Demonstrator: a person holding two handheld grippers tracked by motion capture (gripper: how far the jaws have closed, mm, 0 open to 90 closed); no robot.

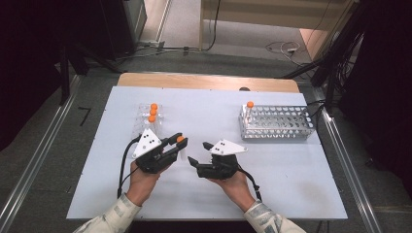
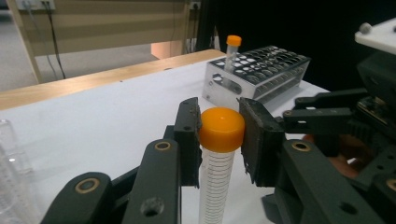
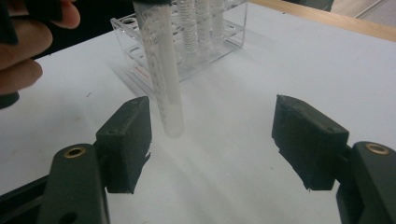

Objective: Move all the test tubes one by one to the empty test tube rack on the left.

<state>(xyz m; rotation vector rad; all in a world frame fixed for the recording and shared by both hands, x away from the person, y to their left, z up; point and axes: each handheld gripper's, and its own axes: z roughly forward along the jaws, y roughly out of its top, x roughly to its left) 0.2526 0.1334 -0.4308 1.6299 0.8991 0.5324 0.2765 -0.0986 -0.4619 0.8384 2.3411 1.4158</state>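
1 tube (image 2: 215, 172) with orange cap (image 2: 221, 128) hangs above the desk (image 1: 272, 179), at 3 o'clock of the clear rack (image 1: 148, 119). My left tongs (image 2: 219, 140) clamp its cap; my right tongs (image 3: 212, 144) stand wide, holding nothing. I judge it light, slippery plastic; the cap is the best hold.

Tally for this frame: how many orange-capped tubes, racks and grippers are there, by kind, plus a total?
Orange-capped tubes: 5 (3 in the clear rack, 1 in the metal rack, 1 gripped at its cap by the left gripper)
Racks: 2 (clear rack, metal rack)
Grippers: 2 (left gripper, right gripper, open)
Total: 9
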